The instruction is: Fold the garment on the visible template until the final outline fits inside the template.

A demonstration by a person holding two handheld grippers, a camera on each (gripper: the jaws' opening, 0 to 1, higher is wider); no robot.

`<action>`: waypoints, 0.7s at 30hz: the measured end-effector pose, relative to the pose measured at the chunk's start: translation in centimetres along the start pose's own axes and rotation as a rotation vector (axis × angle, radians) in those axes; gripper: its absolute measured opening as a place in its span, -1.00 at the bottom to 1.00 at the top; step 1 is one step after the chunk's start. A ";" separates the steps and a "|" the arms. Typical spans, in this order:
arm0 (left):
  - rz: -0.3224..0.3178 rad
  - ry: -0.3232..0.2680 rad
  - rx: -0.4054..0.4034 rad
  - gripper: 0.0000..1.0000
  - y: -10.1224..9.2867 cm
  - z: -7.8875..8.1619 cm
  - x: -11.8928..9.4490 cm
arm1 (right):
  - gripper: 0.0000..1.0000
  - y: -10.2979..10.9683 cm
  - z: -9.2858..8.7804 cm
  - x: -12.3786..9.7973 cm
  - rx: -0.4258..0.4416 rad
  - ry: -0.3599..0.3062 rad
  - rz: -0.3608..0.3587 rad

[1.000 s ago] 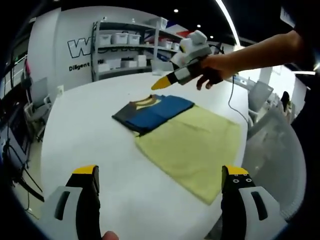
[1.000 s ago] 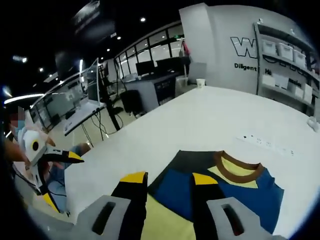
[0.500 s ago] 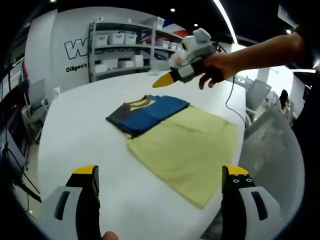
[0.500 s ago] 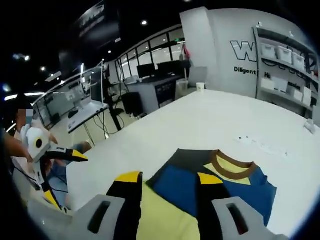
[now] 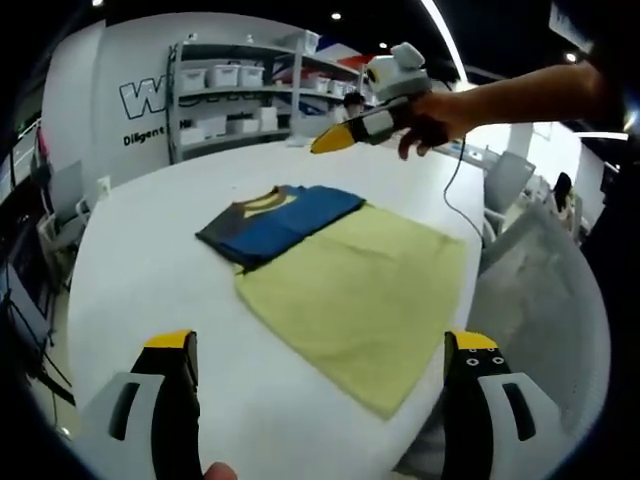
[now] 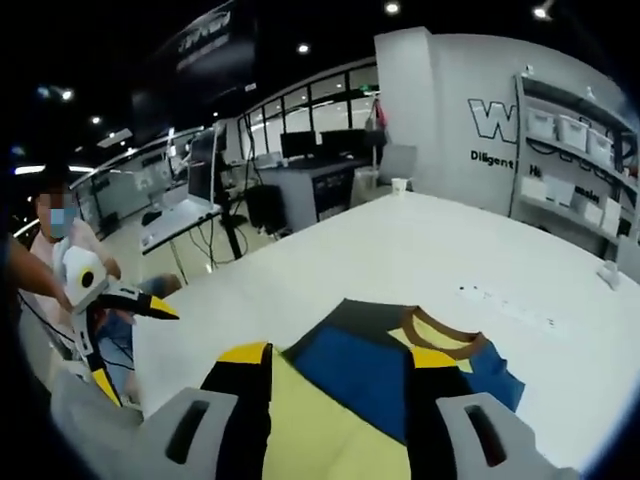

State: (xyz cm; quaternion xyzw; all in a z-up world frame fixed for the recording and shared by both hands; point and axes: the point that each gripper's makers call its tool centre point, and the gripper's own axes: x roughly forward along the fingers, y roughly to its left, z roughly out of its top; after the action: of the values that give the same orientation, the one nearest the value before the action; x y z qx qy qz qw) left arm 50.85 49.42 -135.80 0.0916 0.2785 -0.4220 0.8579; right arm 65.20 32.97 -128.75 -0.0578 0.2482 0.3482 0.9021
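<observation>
Looking along the left tongs (image 5: pixel 318 350) in the left gripper view, we see their two yellow-tipped jaws wide apart at the bottom of the frame, nothing between them, held above the white desk (image 5: pixel 150 270). The garment (image 5: pixel 278 218), folded into a blue and dark grey block with a yellow and brown collar, lies left of centre on the desk, and its near edge overlaps the far corner of the yellow-green template (image 5: pixel 362 292), which spreads flat toward the lower right; most of the garment sits off the template on bare desk. In the upper right of that view a hand (image 5: pixel 432 118) holds the right tongs (image 5: pixel 332 142) in the air above the far side of the desk, yellow tip pointing left; we cannot tell from there how the jaws stand. In the right gripper view, the right tongs (image 6: pixel 338 358) rise from the bottom with jaws apart and empty, over the template (image 6: pixel 320 425) at bottom centre, with the garment (image 6: pixel 395 358) just beyond, at lower centre right. The left tongs (image 6: pixel 120 335) show at the left edge, jaws spread, in front of a person. Shelves with white bins (image 5: pixel 235 95) stand against the far wall, upper left in the left gripper view.
</observation>
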 end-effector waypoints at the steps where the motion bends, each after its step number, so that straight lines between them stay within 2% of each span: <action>1: 0.001 0.001 0.004 0.97 0.1 0.0 0.0 | -0.02 -0.1 0.0 -0.3 -0.002 -0.003 -0.003; 4: -0.001 0.004 0.009 0.97 0.1 0.0 0.1 | 0.00 -0.3 -0.1 -1.0 0.001 -0.013 -0.006; 11: -0.018 0.019 0.018 0.97 -0.1 0.1 0.6 | 0.07 -1.2 -1.6 -3.1 -0.018 -0.007 -0.020; 15: -0.019 0.007 0.016 0.97 0.0 0.8 1.0 | 0.14 -1.3 -2.2 -4.1 -0.040 0.001 -0.021; 21: -0.026 0.006 0.020 0.97 -0.3 1.1 1.6 | 0.28 -1.3 -3.6 -5.3 -0.084 0.035 -0.012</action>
State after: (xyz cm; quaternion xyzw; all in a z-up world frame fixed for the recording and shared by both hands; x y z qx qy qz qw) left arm 51.89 47.72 -135.79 0.0979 0.2778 -0.4358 0.8505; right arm 61.25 27.86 -129.39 -0.1031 0.2486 0.3518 0.8966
